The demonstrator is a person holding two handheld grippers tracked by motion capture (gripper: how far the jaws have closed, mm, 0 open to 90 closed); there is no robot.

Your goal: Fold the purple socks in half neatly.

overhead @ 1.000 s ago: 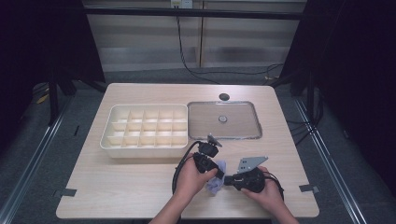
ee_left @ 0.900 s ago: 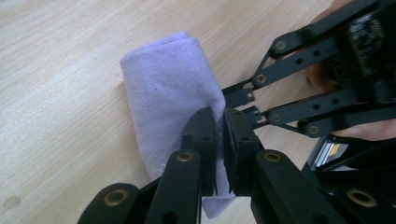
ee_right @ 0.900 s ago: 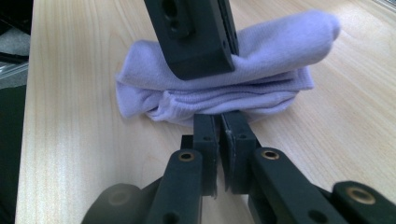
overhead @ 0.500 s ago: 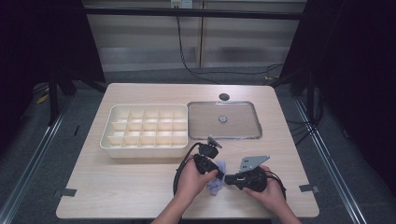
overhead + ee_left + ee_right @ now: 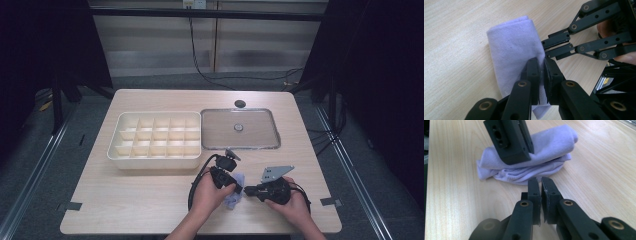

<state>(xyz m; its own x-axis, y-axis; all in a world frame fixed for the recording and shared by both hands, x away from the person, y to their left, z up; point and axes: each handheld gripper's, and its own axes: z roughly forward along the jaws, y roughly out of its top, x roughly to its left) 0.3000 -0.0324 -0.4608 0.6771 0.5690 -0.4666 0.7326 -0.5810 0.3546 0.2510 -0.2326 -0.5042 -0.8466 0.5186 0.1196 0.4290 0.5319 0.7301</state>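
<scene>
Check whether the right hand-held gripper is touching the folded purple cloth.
Apart. The right gripper view shows the right hand-held gripper with jaws closed together on nothing, bare table showing between their tips and the purple cloth.

Ahead of my left tool (image 5: pixel 239 188), the folded lilac cloth (image 5: pixel 233 199) and right tool (image 5: pixel 248 190) block passage; bare wooden surface (image 5: pixel 130 195) lies open leftward.

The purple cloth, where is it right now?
In the high view the purple cloth lies folded on the table's near edge, between the left claw and the right claw, below the compartment tray.
</scene>
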